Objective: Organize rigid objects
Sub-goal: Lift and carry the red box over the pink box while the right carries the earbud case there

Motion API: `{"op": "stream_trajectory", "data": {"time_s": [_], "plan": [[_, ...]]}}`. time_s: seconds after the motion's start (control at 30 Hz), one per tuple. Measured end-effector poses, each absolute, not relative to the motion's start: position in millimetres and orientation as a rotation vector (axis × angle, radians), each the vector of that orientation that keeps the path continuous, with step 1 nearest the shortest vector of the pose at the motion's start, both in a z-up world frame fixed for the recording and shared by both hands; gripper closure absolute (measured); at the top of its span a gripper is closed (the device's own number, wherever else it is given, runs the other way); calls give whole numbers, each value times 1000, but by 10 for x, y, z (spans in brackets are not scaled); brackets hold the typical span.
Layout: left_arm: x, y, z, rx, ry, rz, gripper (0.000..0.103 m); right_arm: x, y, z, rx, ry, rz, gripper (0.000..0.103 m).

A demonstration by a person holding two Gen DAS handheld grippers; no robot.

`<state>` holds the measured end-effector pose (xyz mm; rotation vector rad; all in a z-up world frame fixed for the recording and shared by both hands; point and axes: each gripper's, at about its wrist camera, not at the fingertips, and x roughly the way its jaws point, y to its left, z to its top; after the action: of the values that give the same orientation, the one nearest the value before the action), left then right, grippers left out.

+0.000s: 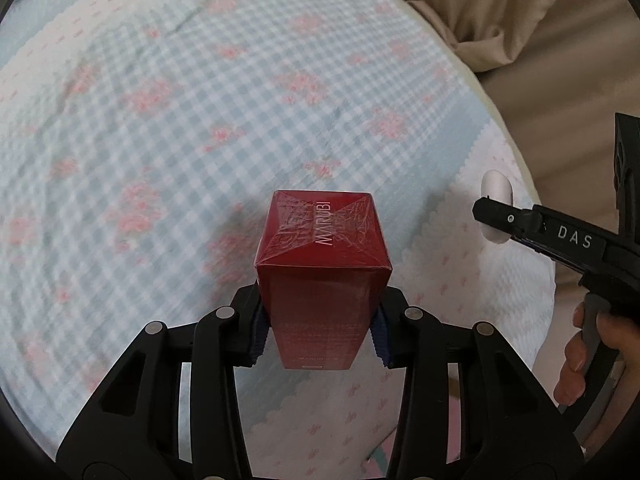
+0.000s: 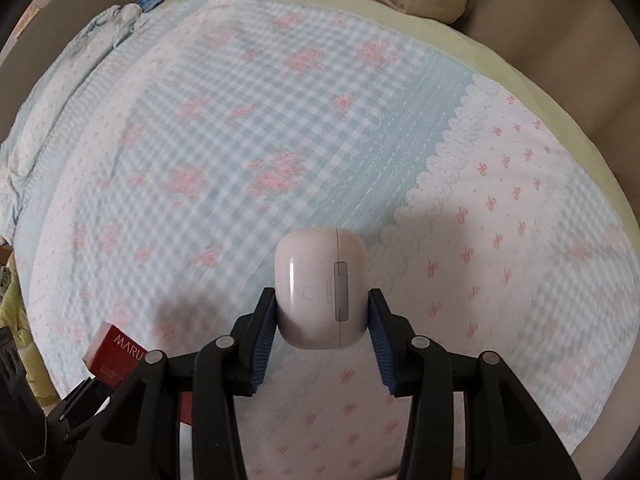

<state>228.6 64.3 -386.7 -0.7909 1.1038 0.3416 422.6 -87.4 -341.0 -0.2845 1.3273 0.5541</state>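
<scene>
L claw (image 1: 320,328) is pinching a red carton (image 1: 324,264) w/ "MARUBI" print; blue ribbed pads press both long sides, foil-wrapped end face points away from the cam. R claw (image 2: 323,334) is clamped on a white rounded case (image 2: 320,284), pads on its two flanks, hinge seam facing the cam.

Both items look clear of the bedspread (image 1: 160,120) below – blue gingham w/ pink flowers, white scalloped border w/ small bows – each throwing a soft shadow onto it, so prob. mid-carry, not resting. In L view the R claw w/ the white case sits off to the right, a person's hand (image 1: 580,356) on its trigger grip. In R view the red carton shows at lower left, beside the L claw's body. Beige fabric (image 1: 500,12) bunched past the far edge of the bed.

Step in hand, as I read it: transport after a double pick-up. No tray, box or set target spot visible in either view, so destination can't be told.

Next move needs: keep both grips firm, carry level, choose a flat patch of bedspread, lower each until it seats, then release. Carton's tall + narrow – may tip on soft quilt.
</scene>
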Motion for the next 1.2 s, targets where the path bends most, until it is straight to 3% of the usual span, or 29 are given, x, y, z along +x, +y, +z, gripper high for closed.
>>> {"op": "stream_trajectory", "data": {"time_s": [0.37, 0.73, 0.97, 1.2], "plan": [[2015, 442, -2815, -664, 1046, 259, 65, 3602, -1196, -2559, -122, 1262, 504, 62], [1838, -320, -1781, -469, 1009, 28, 65, 2832, -2295, -1571, -28, 1154, 386, 62], [1814, -1077, -1564, -410, 1010, -111, 65, 2328, -3181, -1382, 23, 1128, 271, 62], [1898, -1802, -1743, -362, 1076, -220, 65, 1917, -3935, -1606, 95, 1170, 155, 62]]}}
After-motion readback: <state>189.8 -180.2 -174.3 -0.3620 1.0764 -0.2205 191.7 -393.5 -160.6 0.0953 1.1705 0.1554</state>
